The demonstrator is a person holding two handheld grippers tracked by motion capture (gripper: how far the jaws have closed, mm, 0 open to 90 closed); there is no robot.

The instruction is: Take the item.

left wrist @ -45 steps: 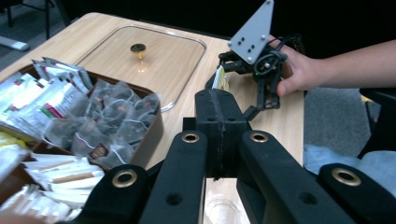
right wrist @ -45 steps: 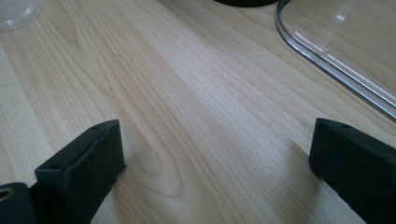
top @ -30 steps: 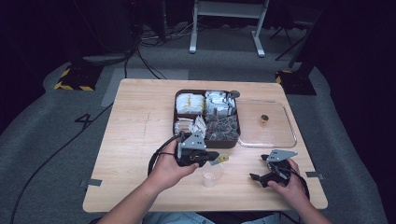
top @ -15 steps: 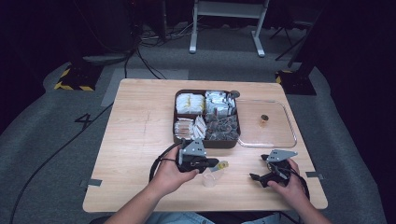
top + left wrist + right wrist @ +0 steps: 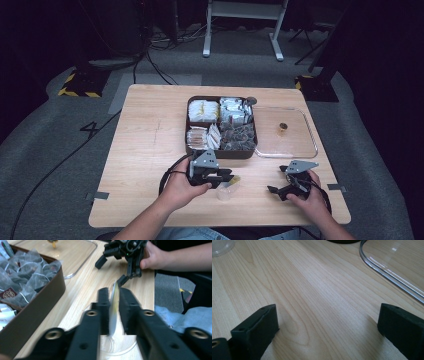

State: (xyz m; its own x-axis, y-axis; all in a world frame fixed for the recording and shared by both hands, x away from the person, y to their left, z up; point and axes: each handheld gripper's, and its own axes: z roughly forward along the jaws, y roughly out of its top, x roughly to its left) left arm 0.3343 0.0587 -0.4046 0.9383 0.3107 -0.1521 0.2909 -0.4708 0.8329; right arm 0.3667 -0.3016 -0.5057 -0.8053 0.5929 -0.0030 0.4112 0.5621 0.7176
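1. My left gripper [image 5: 227, 178] sits low in the middle of the high view, its jaws pinched almost closed on a thin flat sachet [image 5: 114, 305] with a yellowish face, held on edge between the pads.
2. In the left gripper view the sachet stands up the centre of the frame, and directly beneath it, at the bottom edge, is the rim of the small clear cup [image 5: 117, 347].
3. In the high view the cup [image 5: 226, 191] stands on the table [image 5: 145, 165] just below the brown compartment box [image 5: 195, 151] of tea bags and packets.
4. My right gripper [image 5: 278, 190] rests at the lower right of the high view, jaws spread wide and holding nothing, beside the clear lid [image 5: 392, 275].
5. I judge the step in hand to be carrying the sachet to the cup.
6. Next, I should lower the sachet's bottom edge inside the rim, then part the jaws gently, so the light cup isn't tipped.
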